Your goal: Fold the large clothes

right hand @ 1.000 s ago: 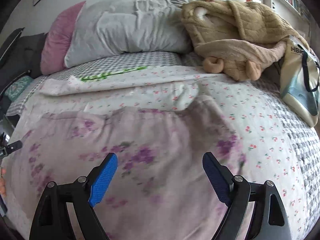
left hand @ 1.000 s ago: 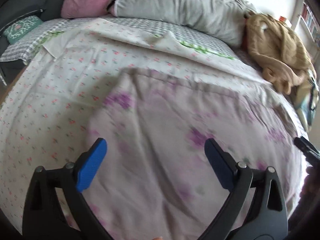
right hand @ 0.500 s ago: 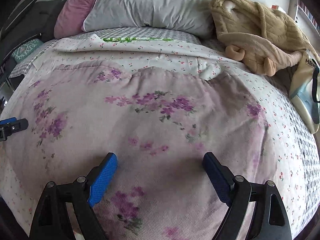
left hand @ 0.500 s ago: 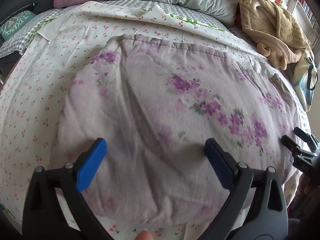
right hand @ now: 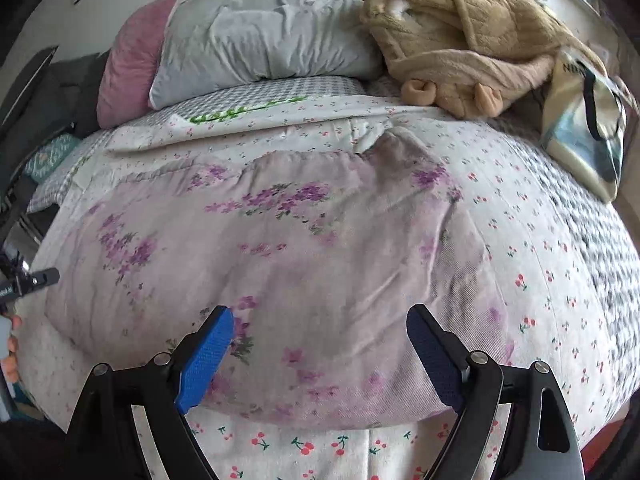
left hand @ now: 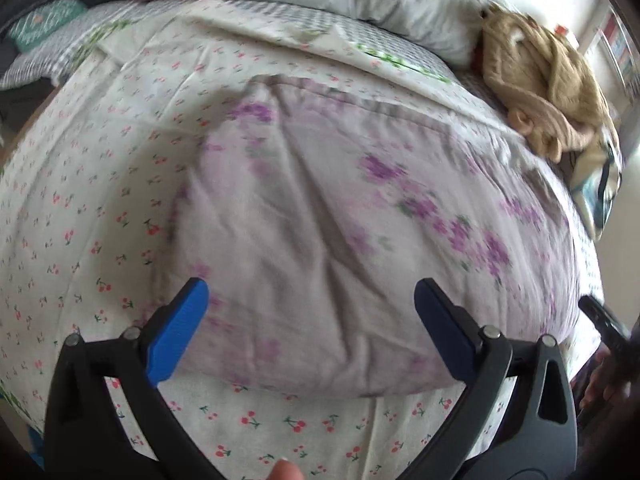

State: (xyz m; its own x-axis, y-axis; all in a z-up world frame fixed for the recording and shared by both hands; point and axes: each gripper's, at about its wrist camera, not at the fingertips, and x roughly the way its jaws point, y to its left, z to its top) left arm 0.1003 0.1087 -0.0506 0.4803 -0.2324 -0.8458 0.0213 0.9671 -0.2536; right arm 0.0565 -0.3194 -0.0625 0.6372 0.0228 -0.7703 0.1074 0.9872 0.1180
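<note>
Blue-padded and spread wide, my left tool and my right tool both hover with nothing between their pads, poised over the near edge of the garment.

That garment, a pale lilac cloth printed with purple flowers, lies spread flat on the bed, on top of a white cherry-print sheet. Its near hem runs just beyond both tools, with a strip of cherry sheet showing between that hem and me. In the right wrist view the same floral garment stretches across most of the bed's width, and its far right corner is rumpled upward. I cannot tell what kind of garment it is.

I judge it light, thin and limp, likely to sag and drag as soon as one edge is lifted, and it may cling to the sheet beneath. The sensible holds look to be the two near corners, one per tool, pinching only the lilac layer and not the sheet, so the hem can be carried toward the far edge evenly.

Farther off sit a grey pillow and a pink pillow at the head, a tan fleece robe heaped to the right, and a bag beside it.
</note>
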